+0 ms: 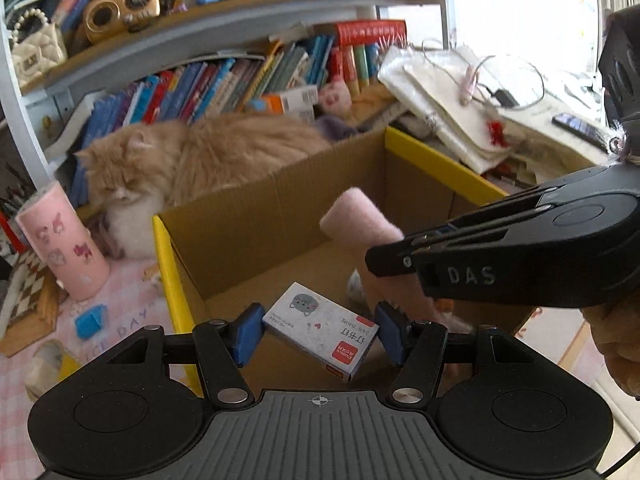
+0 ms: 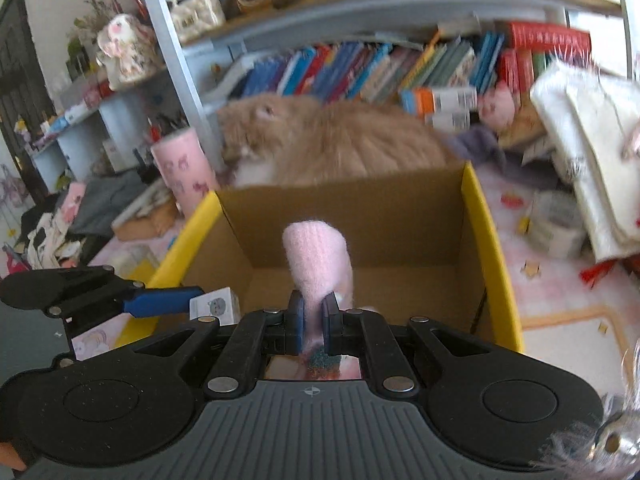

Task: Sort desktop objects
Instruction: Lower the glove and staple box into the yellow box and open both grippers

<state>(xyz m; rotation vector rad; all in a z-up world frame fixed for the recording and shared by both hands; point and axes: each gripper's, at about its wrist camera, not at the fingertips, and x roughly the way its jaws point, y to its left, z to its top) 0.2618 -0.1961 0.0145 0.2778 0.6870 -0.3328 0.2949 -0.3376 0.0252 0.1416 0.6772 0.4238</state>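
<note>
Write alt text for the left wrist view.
The left gripper holds a small white staple box between its blue fingers over an open cardboard box with yellow edges. From the right, the right gripper carries a pink fuzzy sock over it; an orange cat lies behind.

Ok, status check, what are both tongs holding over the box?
Left tongs clamp staple box. Right tongs shut on pink sock. Both over cardboard box. Cat behind box, not blocking.

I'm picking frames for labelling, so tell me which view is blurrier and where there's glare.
Right wrist view: motion-smeared, the cat and books soft, only the right gripper crisp. Left wrist view: sharper, staple box print readable, but the window at upper right is blown out.
</note>
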